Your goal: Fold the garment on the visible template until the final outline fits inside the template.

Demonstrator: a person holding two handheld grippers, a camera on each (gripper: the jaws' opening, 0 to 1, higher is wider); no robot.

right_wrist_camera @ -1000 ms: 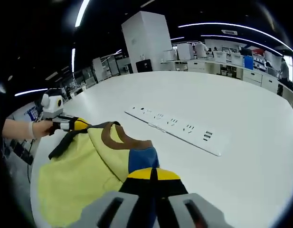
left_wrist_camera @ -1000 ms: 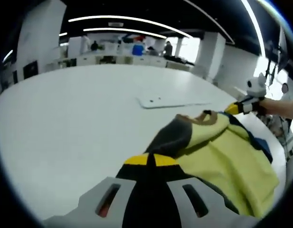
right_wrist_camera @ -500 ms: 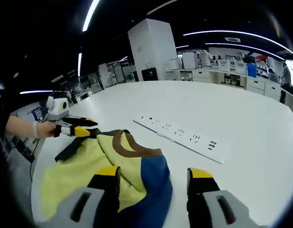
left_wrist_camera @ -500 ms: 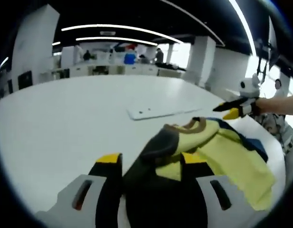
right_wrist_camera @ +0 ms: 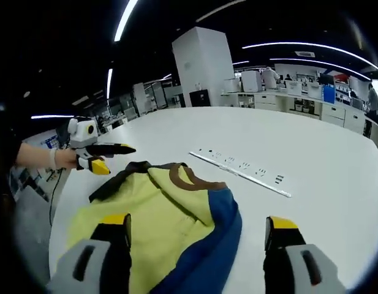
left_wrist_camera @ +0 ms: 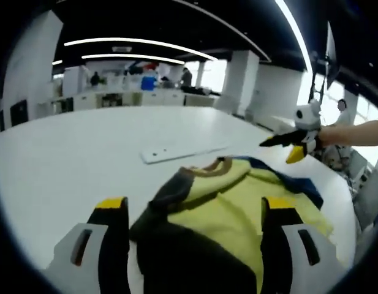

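Yellow-tipped jaws of the left gripper (left_wrist_camera: 195,211) stand wide apart with nothing between them, framing the near end of a yellow garment (left_wrist_camera: 238,208) that lies loose on a white table (left_wrist_camera: 72,159). Its dark sleeve (left_wrist_camera: 167,195) sits just beyond the left jaw, and its brown neckband (left_wrist_camera: 220,166) lies farther out, toward a flat white panel (left_wrist_camera: 176,151) set into the tabletop. In the right gripper view, the right gripper (right_wrist_camera: 198,229) is likewise spread open and empty, hanging over the same garment (right_wrist_camera: 158,211), whose blue sleeve (right_wrist_camera: 216,229) runs between the jaws while the brown neckband (right_wrist_camera: 192,177) lies beyond. Each tool shows in the other's camera, held by a person's hand at the far side of the cloth, apart from it, its jaws parted: the right gripper (left_wrist_camera: 291,142) in the left gripper view, the left gripper (right_wrist_camera: 103,156) in the right gripper view. Past the cloth, the white panel (right_wrist_camera: 241,173) carries a row of small dark marks. No template outline can be made out under or around the garment. Judging by the rumpled heap, one layer is turned over, but sleeves and body are not squared, so most of the folding appears to remain.
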